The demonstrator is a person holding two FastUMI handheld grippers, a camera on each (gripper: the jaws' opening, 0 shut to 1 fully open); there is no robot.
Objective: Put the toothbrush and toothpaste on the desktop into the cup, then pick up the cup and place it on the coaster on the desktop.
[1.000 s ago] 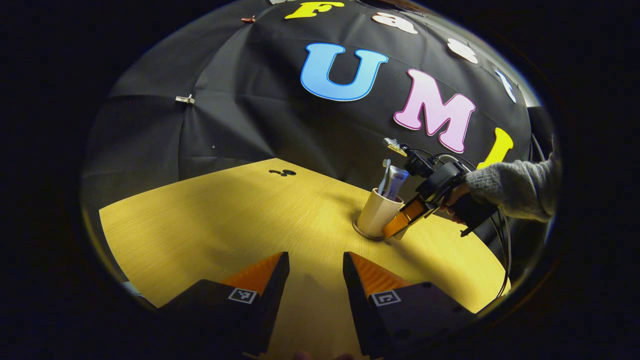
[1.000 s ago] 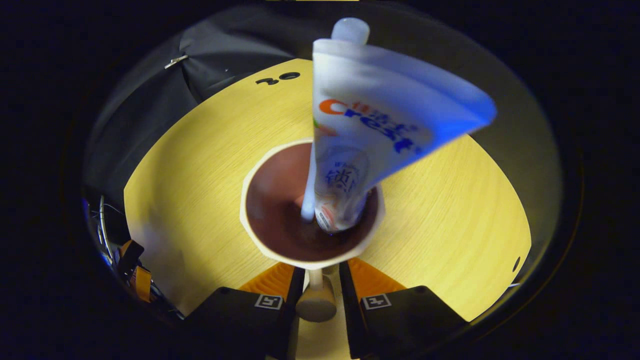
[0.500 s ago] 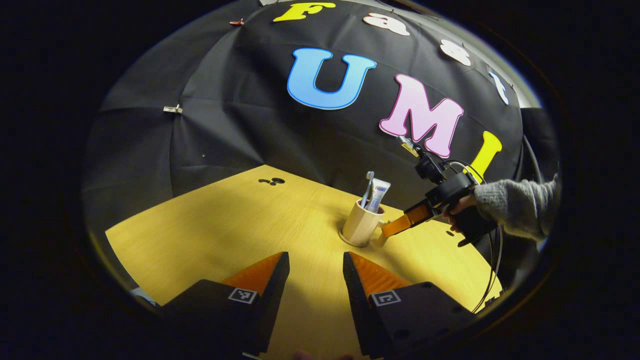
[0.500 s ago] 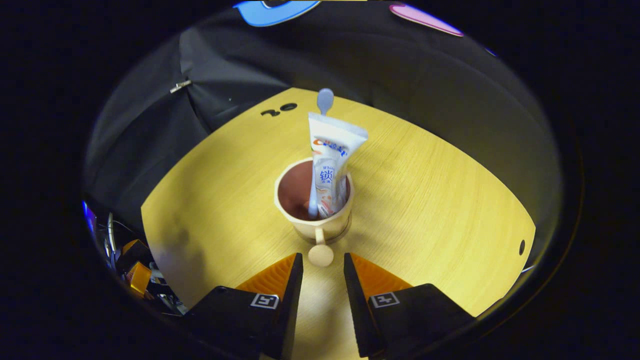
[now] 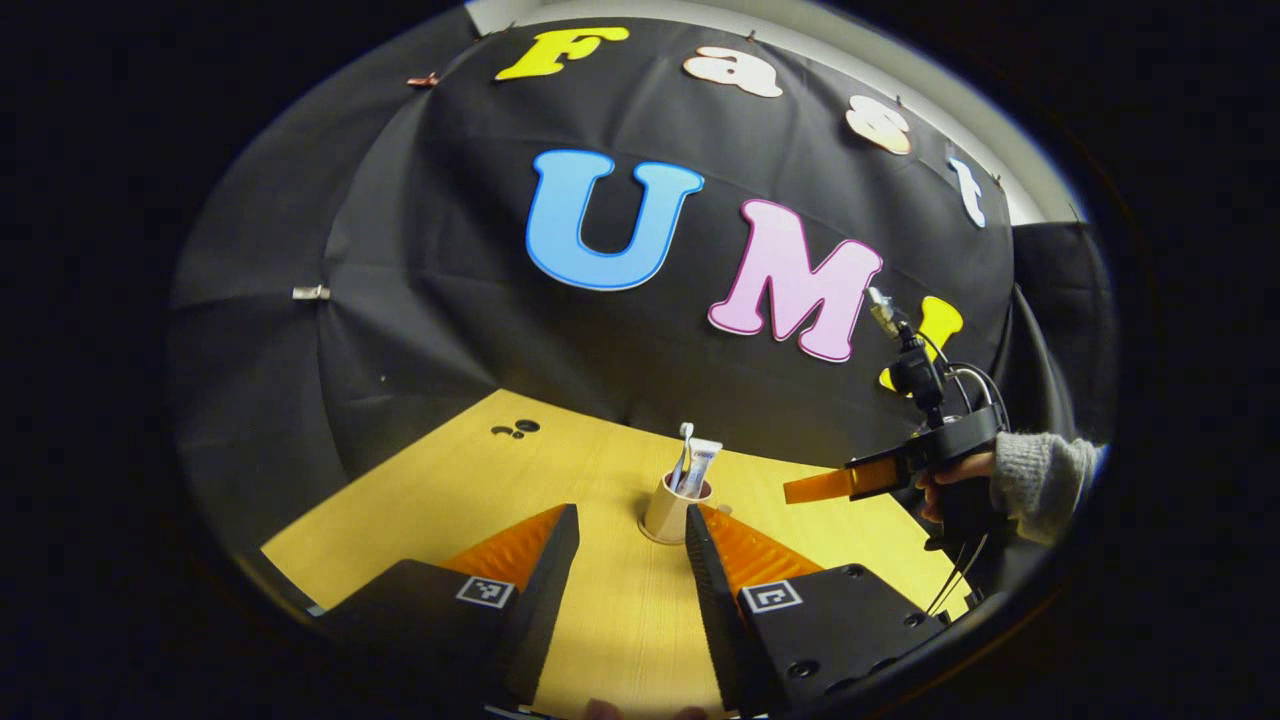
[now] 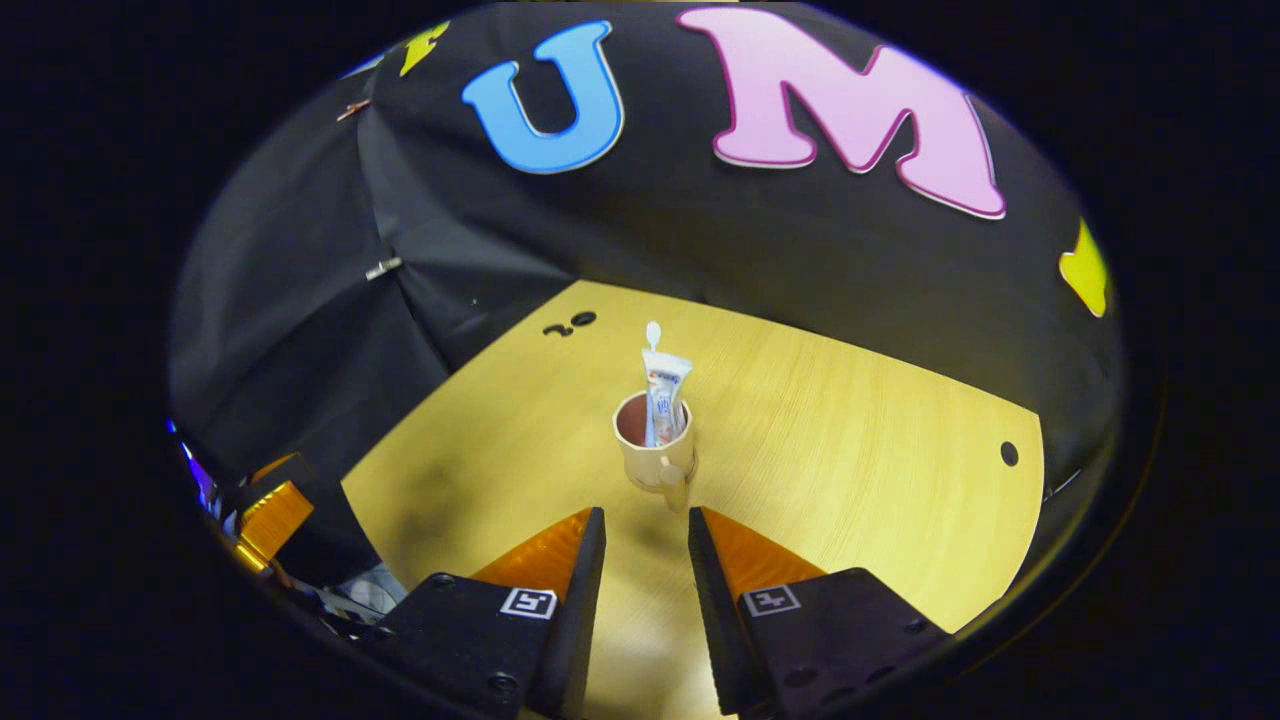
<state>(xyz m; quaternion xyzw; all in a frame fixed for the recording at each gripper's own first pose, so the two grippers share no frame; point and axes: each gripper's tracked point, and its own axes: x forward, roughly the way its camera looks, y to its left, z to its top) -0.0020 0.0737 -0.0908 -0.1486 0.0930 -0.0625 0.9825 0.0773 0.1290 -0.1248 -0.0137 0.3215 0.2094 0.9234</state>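
A beige cup [image 6: 655,455] stands upright mid-table, its handle [image 6: 673,487] turned toward my right gripper [image 6: 645,515]. Inside it stand the toothpaste tube [image 6: 664,400] and the toothbrush [image 6: 653,335]. My right gripper is open and empty, a short way back from the handle. In the left gripper view the cup [image 5: 666,510] rests on a thin round coaster [image 5: 652,536], with the toothbrush [image 5: 684,452] and toothpaste [image 5: 701,465] sticking out. My left gripper [image 5: 630,515] is open and empty, well short of the cup. The right gripper [image 5: 795,491] hovers to the cup's right.
The yellow wooden table [image 6: 850,450] has small dark holes at the far left [image 6: 570,322] and one near the right edge [image 6: 1008,453]. A hand in a grey sleeve [image 5: 1040,475] holds the right gripper. The left gripper [image 6: 270,505] sits beyond the table's left edge.
My right gripper has let go of the cup's handle and pulled back and up. The left gripper has drawn back too. The cup stays in place with both items inside.
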